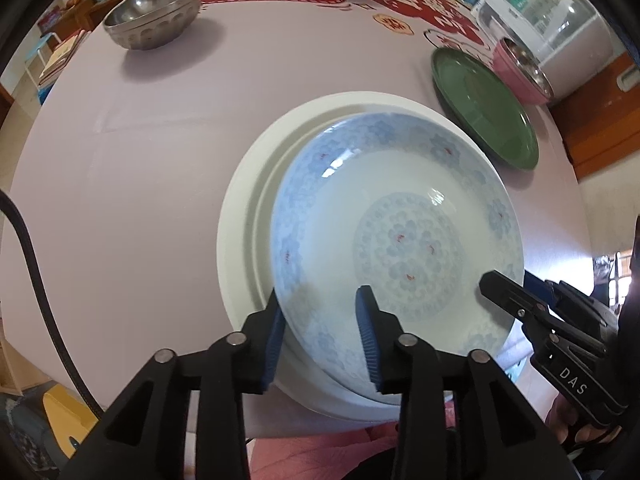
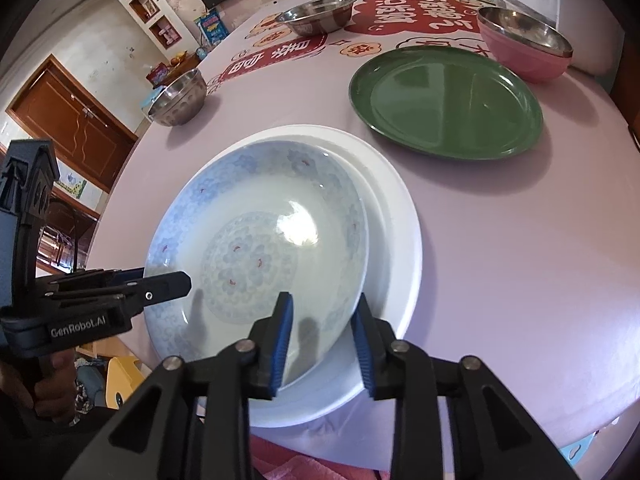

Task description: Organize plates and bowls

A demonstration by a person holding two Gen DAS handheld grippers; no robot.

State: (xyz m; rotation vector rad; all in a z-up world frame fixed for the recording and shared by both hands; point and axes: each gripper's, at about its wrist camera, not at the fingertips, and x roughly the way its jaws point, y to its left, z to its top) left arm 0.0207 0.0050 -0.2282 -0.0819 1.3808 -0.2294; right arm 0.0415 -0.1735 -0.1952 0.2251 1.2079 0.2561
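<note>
round table (image 1: 120, 168) with a pale lilac cloth printed in red at the far side. near its front edge a big white plate (image 1: 240, 216), and on it a blue flowered plate (image 1: 400, 216) sitting off centre, pushed toward the near side so the white rim shows as a crescent behind it. right of that stack, apart from it, a green plate (image 2: 448, 100) flat on the cloth. just past the green plate a pink bowl (image 2: 524, 52) with a steel inside. further back a steel bowl (image 2: 320, 14) on the red print, and another steel bowl (image 1: 154, 14) near the table's left edge, well apart from the plates. left gripper (image 1: 322, 340) spread, one finger outside the flowered plate's near rim, the other over its inside, pads not pressed on it. right gripper (image 2: 324, 344) also spread, straddling the same plate's near rim from the other side, gap visible at both pads.
</note>
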